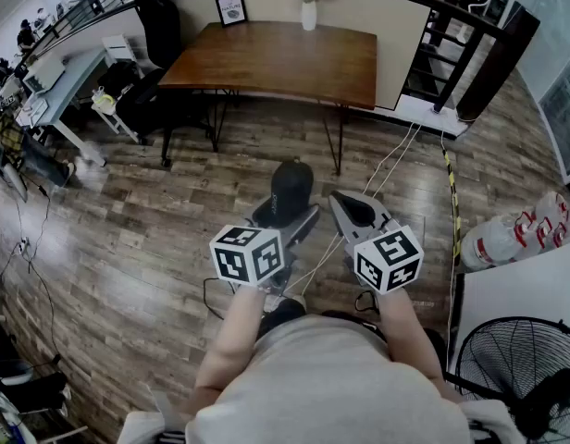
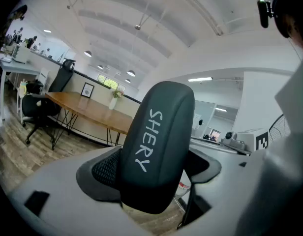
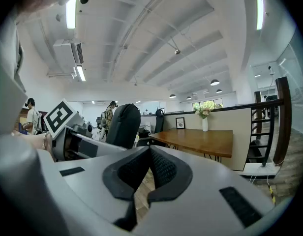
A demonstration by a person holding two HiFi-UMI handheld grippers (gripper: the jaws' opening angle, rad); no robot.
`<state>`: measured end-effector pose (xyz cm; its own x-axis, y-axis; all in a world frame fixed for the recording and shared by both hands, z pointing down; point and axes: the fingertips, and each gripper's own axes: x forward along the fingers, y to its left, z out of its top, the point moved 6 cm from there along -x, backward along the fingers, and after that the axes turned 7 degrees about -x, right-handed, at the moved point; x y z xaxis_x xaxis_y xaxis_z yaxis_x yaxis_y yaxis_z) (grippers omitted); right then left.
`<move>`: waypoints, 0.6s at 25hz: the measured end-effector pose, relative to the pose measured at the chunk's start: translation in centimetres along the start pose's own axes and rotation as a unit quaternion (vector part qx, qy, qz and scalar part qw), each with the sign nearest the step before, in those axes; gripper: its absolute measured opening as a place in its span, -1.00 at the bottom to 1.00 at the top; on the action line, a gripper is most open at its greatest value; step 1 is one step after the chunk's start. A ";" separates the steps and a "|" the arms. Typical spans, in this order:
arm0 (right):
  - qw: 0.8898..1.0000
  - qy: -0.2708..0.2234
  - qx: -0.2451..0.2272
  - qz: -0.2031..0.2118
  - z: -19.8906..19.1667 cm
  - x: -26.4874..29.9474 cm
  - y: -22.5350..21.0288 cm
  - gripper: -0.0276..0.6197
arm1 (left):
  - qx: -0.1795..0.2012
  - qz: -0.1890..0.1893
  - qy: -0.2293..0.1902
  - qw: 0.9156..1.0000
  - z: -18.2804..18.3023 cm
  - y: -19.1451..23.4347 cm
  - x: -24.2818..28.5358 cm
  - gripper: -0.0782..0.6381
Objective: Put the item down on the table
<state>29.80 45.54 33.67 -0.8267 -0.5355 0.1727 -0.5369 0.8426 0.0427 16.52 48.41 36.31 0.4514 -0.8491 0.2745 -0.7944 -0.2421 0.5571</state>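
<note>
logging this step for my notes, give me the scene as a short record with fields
left tool: shut on a dark case, held in the air
right tool: shut, nothing between its jaws
case: dark, white lettering on its side, not yet on the table
table: brown wood, ahead across the wood floor
on table: vase with flowers and picture frame, both at the far edge
nearby: fan at the person's right
</note>
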 end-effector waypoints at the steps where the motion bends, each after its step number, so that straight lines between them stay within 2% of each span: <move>1: 1.000 0.000 0.000 0.001 -0.1 0.1 0.0 -0.89 | 0.000 0.000 0.000 1.000 0.0 0.1 0.0 0.33; 15: 1.000 0.013 0.001 0.009 -0.7 2.7 1.7 -0.89 | -0.017 0.002 -0.006 1.000 0.7 3.3 -0.7 0.32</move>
<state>26.80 45.53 34.91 -0.8313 -0.5188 0.1995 -0.5226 0.8518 0.0373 13.34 47.89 37.41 0.4441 -0.8550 0.2678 -0.7815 -0.2236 0.5824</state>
